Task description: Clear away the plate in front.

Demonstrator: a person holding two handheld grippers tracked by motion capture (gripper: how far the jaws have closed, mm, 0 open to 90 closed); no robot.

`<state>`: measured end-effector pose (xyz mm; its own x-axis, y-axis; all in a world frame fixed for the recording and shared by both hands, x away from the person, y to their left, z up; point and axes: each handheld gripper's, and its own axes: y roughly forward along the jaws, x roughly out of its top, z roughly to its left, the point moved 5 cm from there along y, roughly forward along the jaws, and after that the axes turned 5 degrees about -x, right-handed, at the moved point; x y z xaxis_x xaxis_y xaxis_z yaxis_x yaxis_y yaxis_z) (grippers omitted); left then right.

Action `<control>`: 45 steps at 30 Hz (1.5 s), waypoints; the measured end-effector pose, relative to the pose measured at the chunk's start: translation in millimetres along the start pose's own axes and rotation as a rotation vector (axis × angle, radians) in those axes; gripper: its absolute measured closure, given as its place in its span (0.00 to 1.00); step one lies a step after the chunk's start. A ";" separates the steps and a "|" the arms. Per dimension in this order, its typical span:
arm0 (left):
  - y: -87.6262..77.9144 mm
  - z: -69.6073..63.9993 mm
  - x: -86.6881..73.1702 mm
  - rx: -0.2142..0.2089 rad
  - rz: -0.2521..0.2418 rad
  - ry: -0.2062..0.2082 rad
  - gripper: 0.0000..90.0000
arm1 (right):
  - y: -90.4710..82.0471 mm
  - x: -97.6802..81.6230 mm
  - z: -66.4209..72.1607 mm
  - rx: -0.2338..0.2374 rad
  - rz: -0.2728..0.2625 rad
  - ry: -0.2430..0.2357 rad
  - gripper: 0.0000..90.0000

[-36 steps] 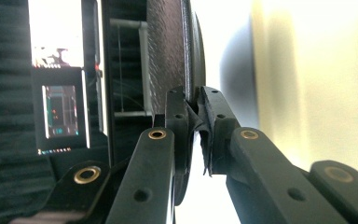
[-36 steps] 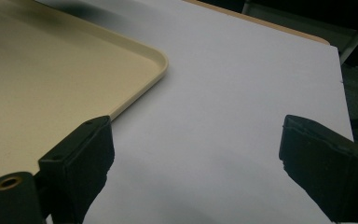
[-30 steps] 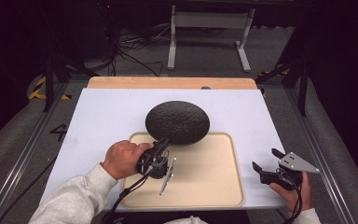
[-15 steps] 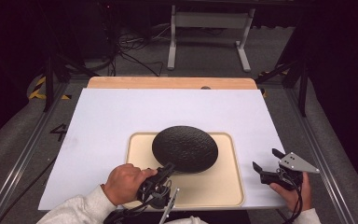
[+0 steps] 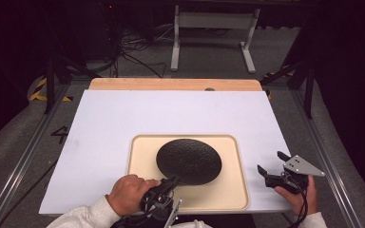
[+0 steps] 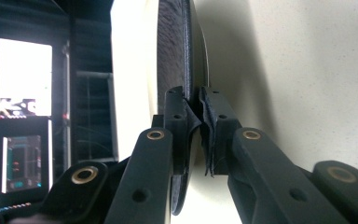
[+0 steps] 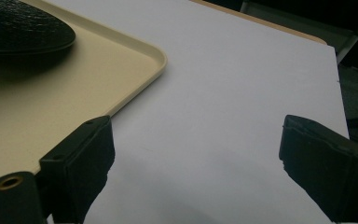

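one round black textured plate (image 5: 188,160) lies over one cream rectangular plastic tray (image 5: 228,190) on the white table sheet (image 5: 100,123); left gripper (image 5: 171,183) clamps its near rim; right gripper (image 5: 269,166) spread wide, empty.

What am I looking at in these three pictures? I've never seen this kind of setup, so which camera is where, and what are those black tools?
A person sits at a table with a hand-held two-jaw gripper in each hand. The high view looks down from above; the other two come from cameras riding on the grippers. On the white table surface lies a cream tray. The left gripper is shut on the rim of a black textured disc, seen edge-on in the left gripper view with the jaws pinching it. The right gripper sits beside the tray with its jaws wide apart, holding nothing.
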<state>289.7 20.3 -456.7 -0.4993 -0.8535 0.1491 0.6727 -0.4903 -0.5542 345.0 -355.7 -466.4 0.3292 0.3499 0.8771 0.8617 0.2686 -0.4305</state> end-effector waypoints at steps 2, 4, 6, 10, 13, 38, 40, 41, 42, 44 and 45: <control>2.1 -2.6 -1.2 -0.016 -0.013 -0.008 0.93 | -0.1 0.0 -0.1 0.001 -0.001 0.002 0.12; 5.4 -6.2 -2.5 -0.041 -0.007 -0.026 0.94 | -0.1 -0.2 -0.5 0.001 -0.001 0.003 0.12; 7.9 -10.4 -4.0 -0.057 -0.012 -0.031 0.95 | 0.2 -0.4 -0.6 0.006 -0.002 0.011 0.12; 10.2 -11.4 -4.5 -0.073 -0.024 -0.034 0.95 | 0.1 -0.4 -1.0 0.005 -0.003 0.013 0.12; 10.8 -9.7 -7.2 -0.086 -0.029 -0.051 0.95 | 0.2 -0.7 -0.7 0.007 -0.001 0.010 0.12; 20.8 -19.7 -20.2 -0.250 -0.068 -0.192 0.83 | -0.2 -0.3 -2.2 -0.001 -0.005 0.015 0.12; 20.9 -21.1 -20.4 -0.266 -0.079 -0.213 0.82 | -0.2 -0.3 -2.6 -0.001 -0.005 0.017 0.12; 20.8 -21.4 -20.9 -0.269 -0.083 -0.227 0.82 | -0.2 -0.4 -2.6 0.000 -0.004 0.018 0.12; 21.0 -20.8 -21.1 -0.281 -0.092 -0.240 0.81 | -0.1 -0.5 -2.2 0.001 -0.003 0.016 0.12; 20.4 -20.5 -21.8 -0.286 -0.096 -0.258 0.80 | -0.2 -0.6 -1.8 0.001 -0.001 0.014 0.12; 20.6 -20.2 -22.3 -0.293 -0.107 -0.269 0.80 | 0.0 -0.4 -1.4 0.003 -0.002 0.011 0.12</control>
<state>303.7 32.8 -488.0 -0.3714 -0.8352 0.4055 0.4213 -0.5409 -0.7280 345.4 -357.0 -466.5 0.3313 0.3397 0.8803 0.8613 0.2721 -0.4292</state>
